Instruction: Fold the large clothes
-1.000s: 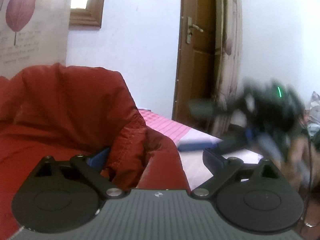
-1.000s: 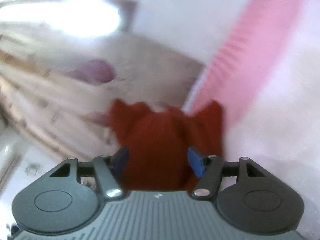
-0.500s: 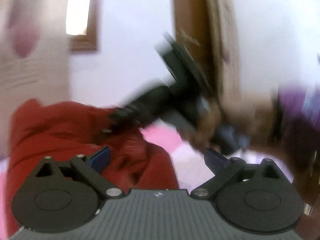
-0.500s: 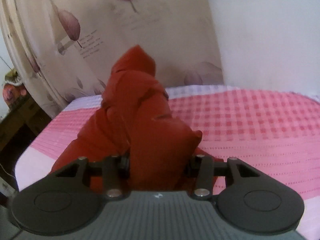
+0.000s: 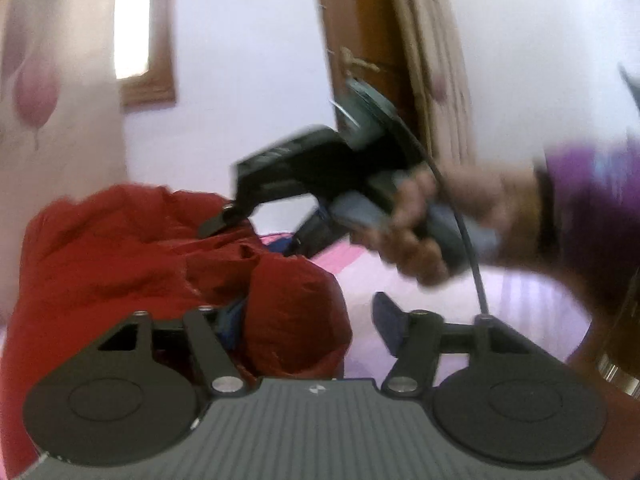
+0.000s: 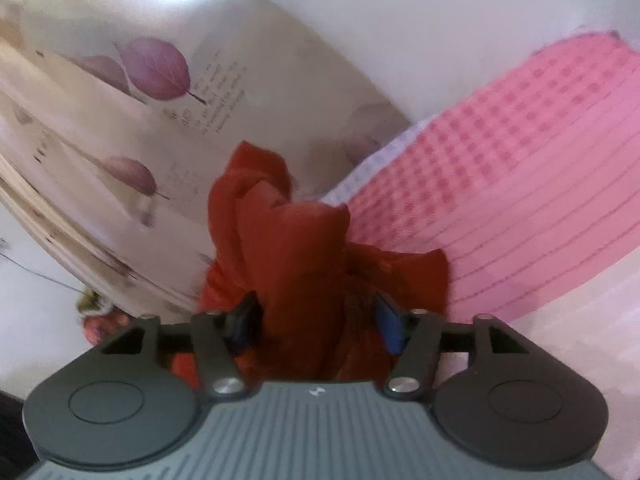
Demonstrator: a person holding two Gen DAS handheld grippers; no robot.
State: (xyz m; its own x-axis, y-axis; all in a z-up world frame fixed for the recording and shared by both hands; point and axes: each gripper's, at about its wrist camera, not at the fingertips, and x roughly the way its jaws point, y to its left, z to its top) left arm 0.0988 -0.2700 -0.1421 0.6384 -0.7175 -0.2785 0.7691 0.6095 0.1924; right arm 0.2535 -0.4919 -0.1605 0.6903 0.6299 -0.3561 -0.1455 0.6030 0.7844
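Note:
A large red garment (image 5: pixel 132 264) lies bunched on the bed. In the left wrist view a fold of it sits between the fingers of my left gripper (image 5: pixel 310 312), whose jaws are closing; the left pad is against the cloth and the right pad stands clear of it. My right gripper (image 5: pixel 256 236), held by a hand (image 5: pixel 420 232), reaches into the garment's top from the right. In the right wrist view a thick bunch of the red garment (image 6: pixel 296 248) fills the right gripper (image 6: pixel 316 316); both pads touch it while the jaws are opening.
A pink checked bed sheet (image 6: pixel 520 184) covers the bed. A cream curtain with purple leaves (image 6: pixel 120 120) hangs behind the garment. A brown door (image 5: pixel 360 40) and a wood-framed window (image 5: pixel 136 40) are in the white far wall. A purple sleeve (image 5: pixel 592 200) comes in from the right.
The left gripper's fingers have come closer together around a red fold. The right gripper has swung in over the garment and tilted, with a thicker bunch of red cloth between its pads.

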